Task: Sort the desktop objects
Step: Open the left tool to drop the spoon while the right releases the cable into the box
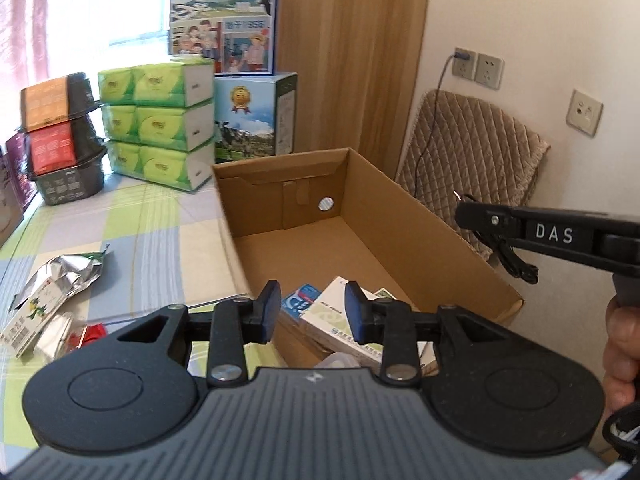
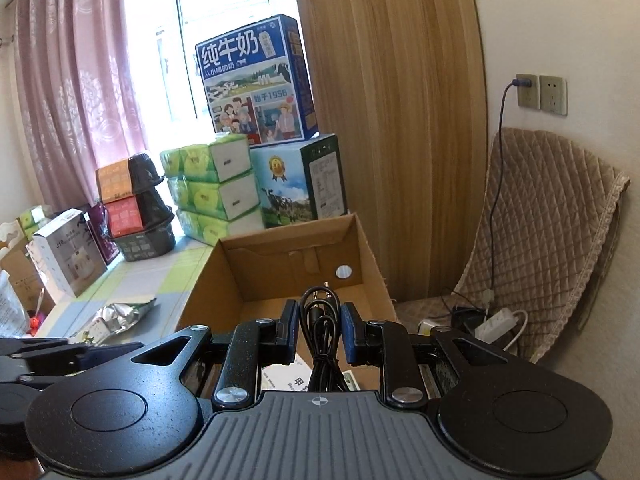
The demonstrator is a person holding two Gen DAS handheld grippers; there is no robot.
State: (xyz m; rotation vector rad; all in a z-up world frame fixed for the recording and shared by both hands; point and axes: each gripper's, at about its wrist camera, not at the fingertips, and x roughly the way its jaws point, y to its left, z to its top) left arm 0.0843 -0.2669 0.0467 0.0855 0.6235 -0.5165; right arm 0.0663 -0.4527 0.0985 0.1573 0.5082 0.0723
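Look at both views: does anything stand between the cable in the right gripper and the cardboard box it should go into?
Nothing visible does. The right gripper holds the black cable above the open cardboard box, whose far floor looks bare.

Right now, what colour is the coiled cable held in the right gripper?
Black; the coiled cable shows best in the right wrist view, between the right gripper pads.
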